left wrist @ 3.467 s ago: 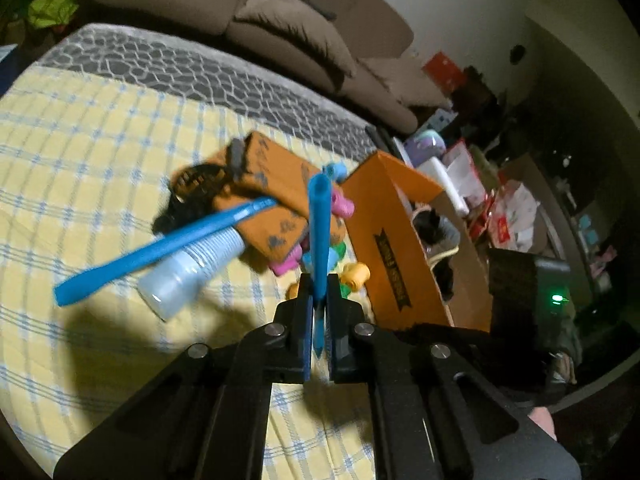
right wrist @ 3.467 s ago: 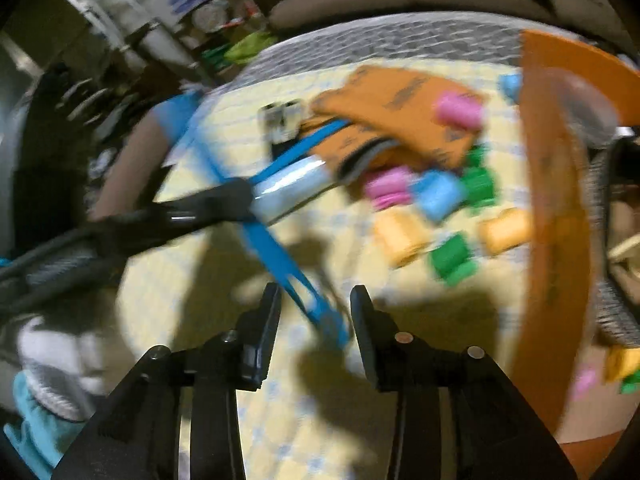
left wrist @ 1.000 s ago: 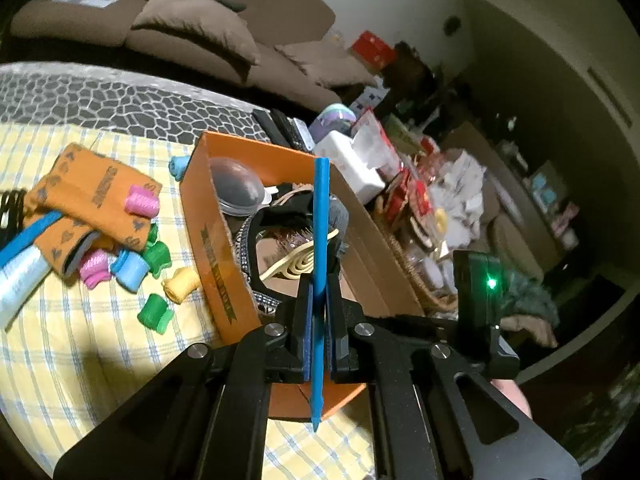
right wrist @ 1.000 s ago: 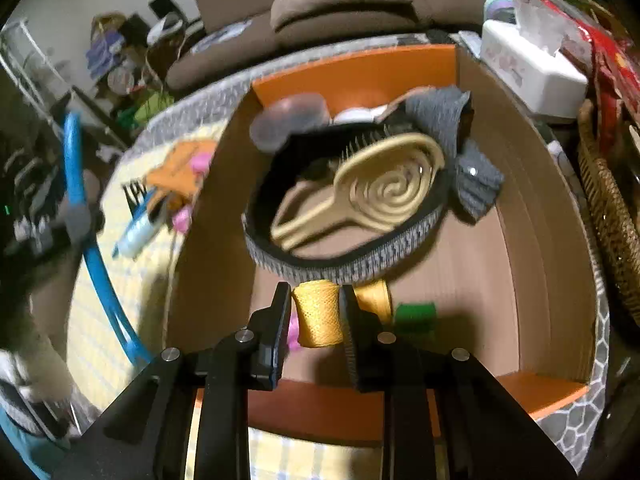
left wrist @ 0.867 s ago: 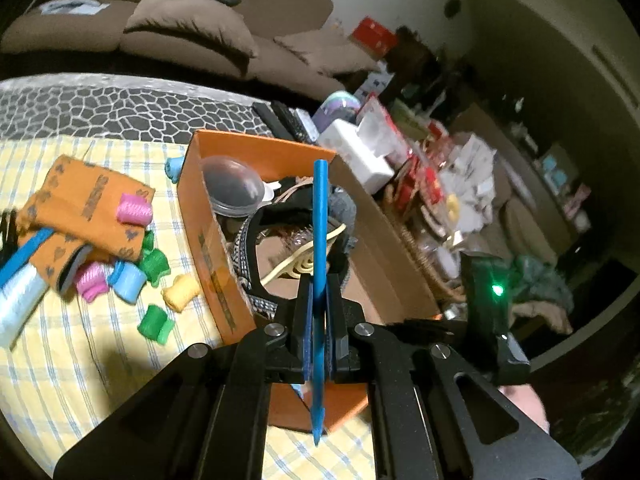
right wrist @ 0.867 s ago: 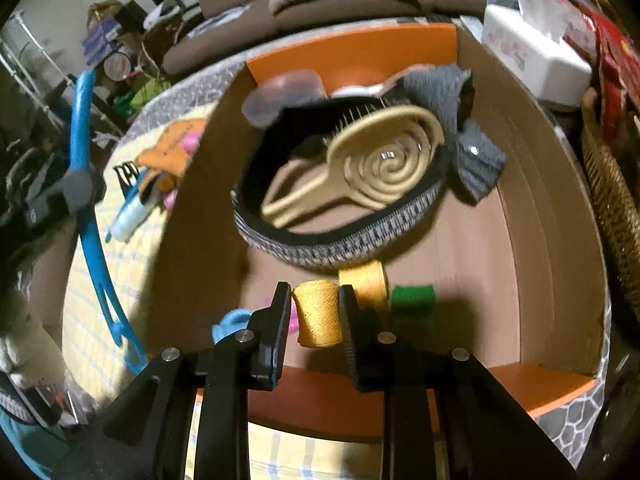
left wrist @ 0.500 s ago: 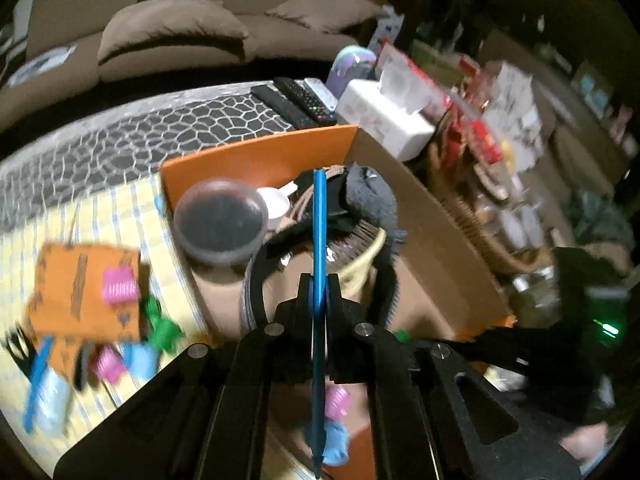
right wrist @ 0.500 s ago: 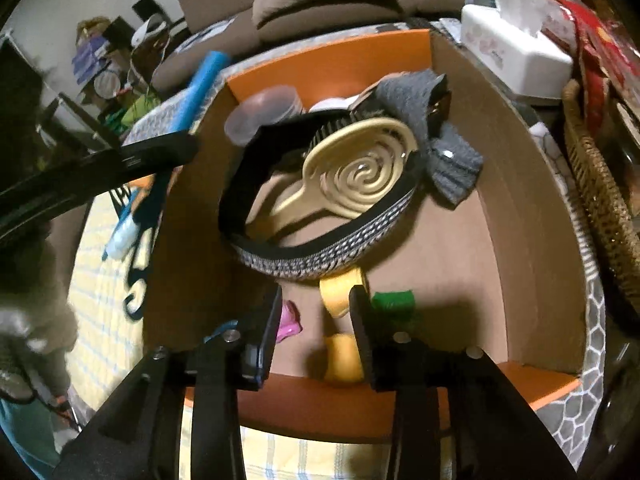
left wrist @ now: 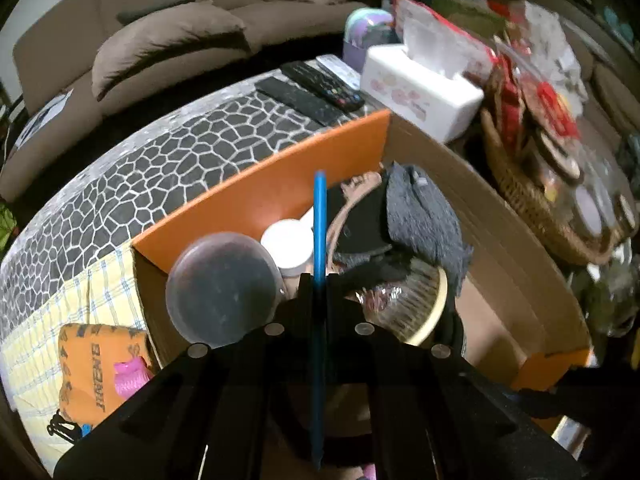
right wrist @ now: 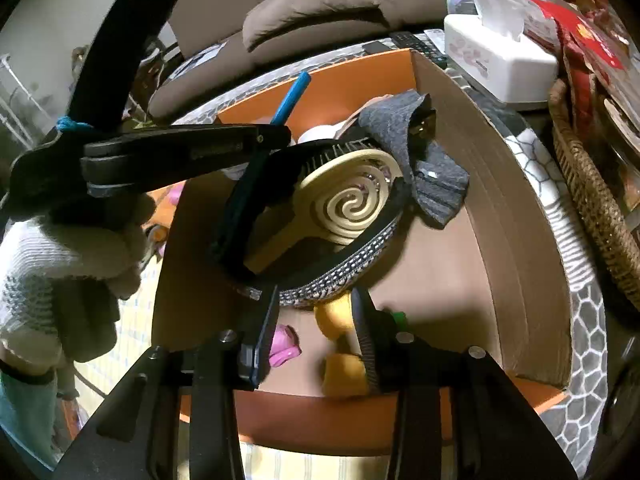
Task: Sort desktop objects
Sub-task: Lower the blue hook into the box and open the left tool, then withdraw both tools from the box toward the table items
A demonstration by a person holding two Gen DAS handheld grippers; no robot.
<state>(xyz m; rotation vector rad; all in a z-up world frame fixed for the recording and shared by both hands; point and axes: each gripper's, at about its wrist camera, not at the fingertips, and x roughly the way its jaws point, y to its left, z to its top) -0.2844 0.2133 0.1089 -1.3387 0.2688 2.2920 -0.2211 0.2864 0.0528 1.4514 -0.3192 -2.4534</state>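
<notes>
Matt cardboard box [right wrist: 516, 216] — wicker basket [right wrist: 592, 200].

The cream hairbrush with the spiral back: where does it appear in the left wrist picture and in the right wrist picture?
Left wrist: the cream hairbrush shows only as an edge with bristles, right of centre, beside the left gripper.
Right wrist: its spiral back faces the camera at centre, inside the black band.
Shared landmark: the white tissue box behind the orange box.

Bare box floor [right wrist: 460, 280] beside hairbrush [right wrist: 344, 200]
</notes>
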